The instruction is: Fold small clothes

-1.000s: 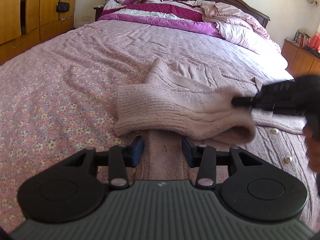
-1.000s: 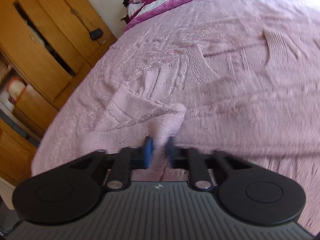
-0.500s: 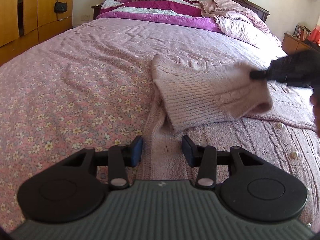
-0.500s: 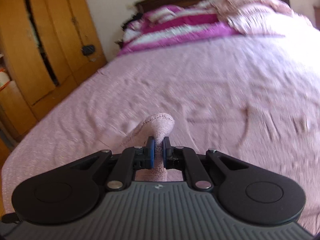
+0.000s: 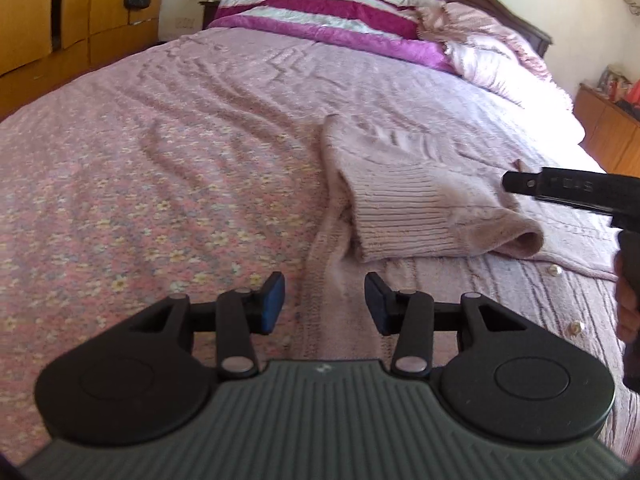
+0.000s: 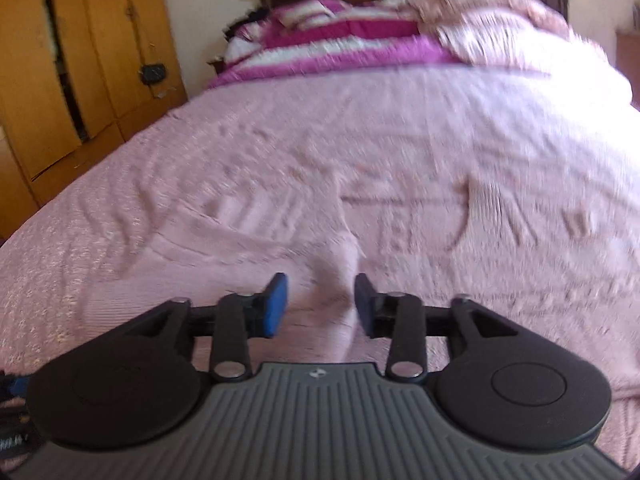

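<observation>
Currently your right gripper (image 6: 320, 304) is opening off the soft, limp knit cardigan (image 5: 420, 200); left gripper (image 5: 324, 304) spread, empty; pinch its ribbed cuff.

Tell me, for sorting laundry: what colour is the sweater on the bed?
Pale pink sweater, clearest in the left wrist view.

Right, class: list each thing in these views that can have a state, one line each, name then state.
Cardigan: spread flat on the bed, buttons showing.
Sleeve: folded across the cardigan.
Left gripper: open, holding nothing.
Right gripper: opening, pink knit between its fingers.
Wardrobe door: ajar.
Quilt: bunched by the headboard.
</observation>
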`<state>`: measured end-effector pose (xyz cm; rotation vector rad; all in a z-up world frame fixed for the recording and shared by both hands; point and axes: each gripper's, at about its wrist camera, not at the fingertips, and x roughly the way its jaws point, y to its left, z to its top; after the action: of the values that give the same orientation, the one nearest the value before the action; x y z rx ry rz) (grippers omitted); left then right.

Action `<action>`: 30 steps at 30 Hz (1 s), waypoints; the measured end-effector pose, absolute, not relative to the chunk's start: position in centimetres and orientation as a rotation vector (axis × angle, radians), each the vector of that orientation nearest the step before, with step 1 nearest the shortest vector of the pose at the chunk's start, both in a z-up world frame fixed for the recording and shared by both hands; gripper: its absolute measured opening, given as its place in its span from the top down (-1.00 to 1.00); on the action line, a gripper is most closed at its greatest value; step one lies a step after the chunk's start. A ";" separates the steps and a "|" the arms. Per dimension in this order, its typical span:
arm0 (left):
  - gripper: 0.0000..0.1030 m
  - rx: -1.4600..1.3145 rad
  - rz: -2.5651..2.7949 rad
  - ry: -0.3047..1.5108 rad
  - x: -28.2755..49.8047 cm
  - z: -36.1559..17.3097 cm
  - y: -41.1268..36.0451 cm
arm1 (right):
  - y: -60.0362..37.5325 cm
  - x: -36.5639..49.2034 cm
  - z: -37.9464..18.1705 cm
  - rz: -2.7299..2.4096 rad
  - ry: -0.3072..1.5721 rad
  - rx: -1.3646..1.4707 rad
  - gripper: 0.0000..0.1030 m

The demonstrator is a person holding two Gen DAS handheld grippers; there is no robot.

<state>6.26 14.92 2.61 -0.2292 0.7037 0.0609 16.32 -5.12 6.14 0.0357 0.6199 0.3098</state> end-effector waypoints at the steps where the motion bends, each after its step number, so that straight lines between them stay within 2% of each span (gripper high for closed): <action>1: 0.11 -0.225 0.078 0.720 6.3 2.7 15.0 | -4.7 15.7 6.5 0.327 0.603 0.022 -0.06; 8: 0.11 -0.270 0.125 0.757 5.2 3.5 16.5 | -1.2 13.1 6.4 0.508 0.622 0.007 -0.09; 16: 0.11 -0.261 0.147 0.735 4.1 3.8 17.5 | 3.4 11.4 4.2 0.615 0.638 -0.052 -0.41; 25: 0.11 -0.248 0.143 0.728 3.6 3.4 17.5 | 5.5 11.1 1.9 0.638 0.638 -0.152 -0.43; 28: 0.11 -0.251 0.141 0.728 3.7 3.4 17.4 | 5.5 10.9 1.6 0.631 0.615 -0.174 -0.23; 29: 0.11 -0.250 0.140 0.727 3.7 3.4 17.4 | 5.4 10.9 1.7 0.623 0.610 -0.170 -0.02; 30: 0.11 -0.248 0.140 0.726 3.7 3.4 17.3 | 5.3 10.9 1.7 0.607 0.602 -0.164 0.31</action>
<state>3.67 17.29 3.43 -0.2484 0.7264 0.1397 10.90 5.30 1.69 -0.1637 0.6016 0.6067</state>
